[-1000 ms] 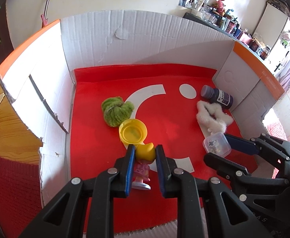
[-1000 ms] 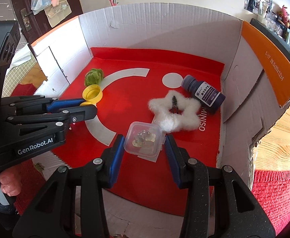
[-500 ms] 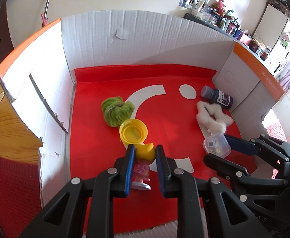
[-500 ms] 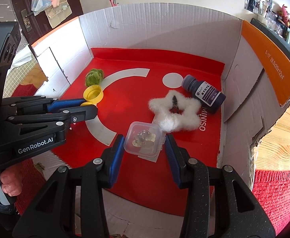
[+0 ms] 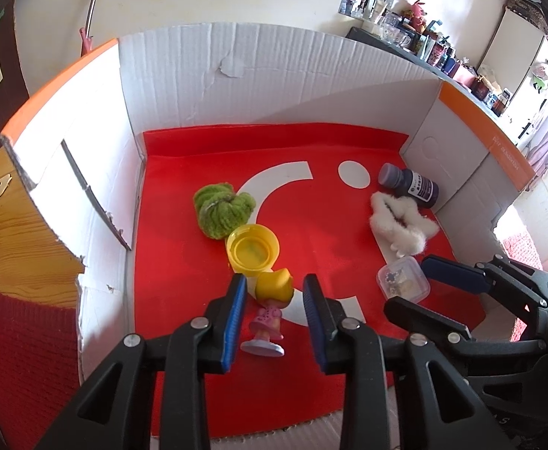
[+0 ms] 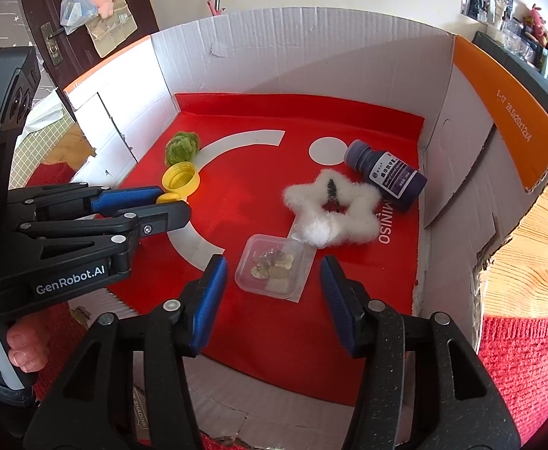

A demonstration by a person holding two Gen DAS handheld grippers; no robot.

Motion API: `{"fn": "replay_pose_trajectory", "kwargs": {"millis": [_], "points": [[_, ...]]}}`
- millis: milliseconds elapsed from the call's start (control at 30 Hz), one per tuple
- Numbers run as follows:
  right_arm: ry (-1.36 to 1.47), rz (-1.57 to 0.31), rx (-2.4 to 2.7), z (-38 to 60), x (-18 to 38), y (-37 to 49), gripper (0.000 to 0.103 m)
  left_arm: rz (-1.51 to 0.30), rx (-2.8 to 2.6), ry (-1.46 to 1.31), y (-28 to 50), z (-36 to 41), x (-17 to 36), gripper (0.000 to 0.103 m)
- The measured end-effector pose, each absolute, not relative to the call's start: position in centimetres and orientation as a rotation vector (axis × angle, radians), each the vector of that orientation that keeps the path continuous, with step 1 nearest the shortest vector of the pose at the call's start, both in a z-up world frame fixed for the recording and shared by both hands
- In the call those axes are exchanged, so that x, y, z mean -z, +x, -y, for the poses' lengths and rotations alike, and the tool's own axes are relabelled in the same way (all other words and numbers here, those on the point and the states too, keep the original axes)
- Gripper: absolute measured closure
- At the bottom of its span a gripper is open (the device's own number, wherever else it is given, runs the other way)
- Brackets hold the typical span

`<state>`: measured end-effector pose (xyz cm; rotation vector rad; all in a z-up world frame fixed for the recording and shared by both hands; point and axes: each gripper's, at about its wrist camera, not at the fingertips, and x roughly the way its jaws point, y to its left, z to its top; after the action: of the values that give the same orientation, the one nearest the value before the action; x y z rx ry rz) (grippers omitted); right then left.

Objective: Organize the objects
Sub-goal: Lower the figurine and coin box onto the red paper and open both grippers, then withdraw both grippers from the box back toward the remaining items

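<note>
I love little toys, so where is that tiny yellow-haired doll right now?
In the left wrist view the doll lies on the red mat between the opening jaws of the left hand-held gripper, just below the yellow lid.

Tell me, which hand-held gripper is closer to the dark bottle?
The right. The right hand-held gripper straddles the clear box, near the dark bottle. The left hand-held gripper is farther, around the doll.

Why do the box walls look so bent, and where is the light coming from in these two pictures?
Left wrist view: the wide lens bows the cardboard box walls; daylight floods in at the right edge and blows out to white; dark vignette in the corners. Right wrist view: same curving; a slanted shadow crosses the back wall, the red mat is evenly bright, the clear plastic case stays sharp.
</note>
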<state>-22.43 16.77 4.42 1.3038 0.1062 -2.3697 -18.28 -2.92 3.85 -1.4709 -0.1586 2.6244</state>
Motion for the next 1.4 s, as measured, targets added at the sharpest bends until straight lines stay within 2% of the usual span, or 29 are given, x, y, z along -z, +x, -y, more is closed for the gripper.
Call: {"fn": "replay_pose_trajectory", "kwargs": {"millis": [200,533,700,900,1133,1400], "points": [[1.297,-0.105,2.373,-16.7,-4.5,-22.1,0.052,0.153,-2.628,-1.463,-18.0,2.7,-4.1,0.070],[1.270,-0.106,2.388,-17.0,-5.3,-21.1,0.046,0.137,-2.650,-1.429,-17.0,2.4,-4.9,0.066],[1.255,-0.104,2.394,-17.1,-5.7,-20.5,0.043,0.127,-2.667,-1.410,-16.1,2.3,-5.2,0.058],[1.233,-0.108,2.404,-17.1,-6.2,-19.6,0.035,0.130,-2.690,-1.382,-15.3,2.2,-5.9,0.049],[1.215,-0.108,2.417,-17.4,-6.7,-18.6,0.031,0.128,-2.705,-1.362,-14.2,2.2,-6.4,0.045],[1.196,-0.107,2.431,-17.6,-7.2,-17.6,0.026,0.130,-2.733,-1.334,-13.1,2.2,-6.9,0.033]]}}
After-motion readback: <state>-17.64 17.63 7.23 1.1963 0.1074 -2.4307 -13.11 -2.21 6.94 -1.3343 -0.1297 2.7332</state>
